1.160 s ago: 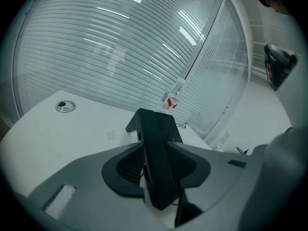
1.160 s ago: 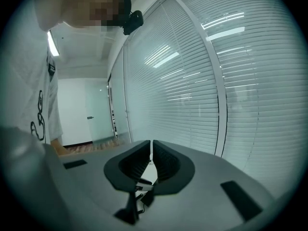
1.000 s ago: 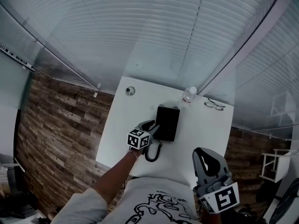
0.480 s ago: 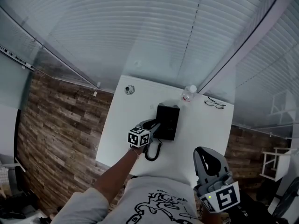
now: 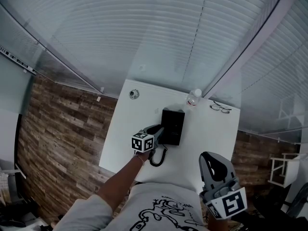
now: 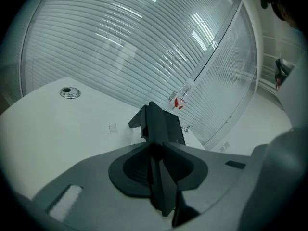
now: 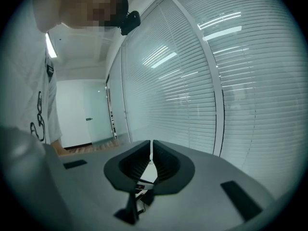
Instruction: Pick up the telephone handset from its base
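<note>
Glass wall with white slatted blinds fills the upper half of the head view. Brown wood-plank floor at left and lower right. White rectangular table sits at centre, its far edge against the glass.

Person's bare left forearm reaches up from bottom centre, above a white printed shirt.

Right gripper, grey with a marker cube, is at lower right, off the near edge of the table and well apart from the phone. In its own view the jaws are drawn together with only a sliver of light between them. Nothing held.

Left gripper is at the left side of the black box-shaped telephone base, mid-table. Its jaws are closing. In the left gripper view the black telephone handset runs straight between them, with the pads against its sides and no gap visible. Handset lies on the base's left side.

Black coiled cord loops on the table just below the base.

Clear plastic bottle stands near the far edge, just beyond the base. Dark-rimmed spectacles lie to its right. Small round metal fitting sits at the far left corner.
</note>
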Motion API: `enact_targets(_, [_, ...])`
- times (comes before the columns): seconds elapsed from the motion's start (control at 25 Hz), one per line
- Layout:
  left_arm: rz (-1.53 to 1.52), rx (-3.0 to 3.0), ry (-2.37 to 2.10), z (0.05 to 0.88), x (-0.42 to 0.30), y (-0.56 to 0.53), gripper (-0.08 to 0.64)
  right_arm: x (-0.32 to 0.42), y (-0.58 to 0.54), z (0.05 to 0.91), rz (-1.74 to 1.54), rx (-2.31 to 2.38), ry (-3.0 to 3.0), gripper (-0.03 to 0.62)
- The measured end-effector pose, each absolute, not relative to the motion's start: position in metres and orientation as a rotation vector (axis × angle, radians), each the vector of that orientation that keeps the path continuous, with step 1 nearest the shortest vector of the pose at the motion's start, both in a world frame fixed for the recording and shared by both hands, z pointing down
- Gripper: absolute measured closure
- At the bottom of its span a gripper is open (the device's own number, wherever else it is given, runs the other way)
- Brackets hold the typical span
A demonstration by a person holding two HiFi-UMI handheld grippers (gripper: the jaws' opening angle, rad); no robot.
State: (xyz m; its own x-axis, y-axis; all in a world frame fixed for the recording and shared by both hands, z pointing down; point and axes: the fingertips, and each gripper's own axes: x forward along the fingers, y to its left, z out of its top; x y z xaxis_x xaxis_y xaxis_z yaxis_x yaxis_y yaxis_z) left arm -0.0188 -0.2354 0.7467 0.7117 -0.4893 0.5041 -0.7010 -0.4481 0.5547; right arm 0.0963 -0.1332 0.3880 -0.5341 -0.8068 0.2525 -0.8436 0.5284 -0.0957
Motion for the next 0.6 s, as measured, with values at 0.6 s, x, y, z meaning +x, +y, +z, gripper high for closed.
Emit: enact_targets(0.6, [0.26, 2.162, -0.93, 0.718, -0.027, -0.228, 0.494, 0.099, -0.123, 0.386, 0.271, 1.417, -2.601, 0.575])
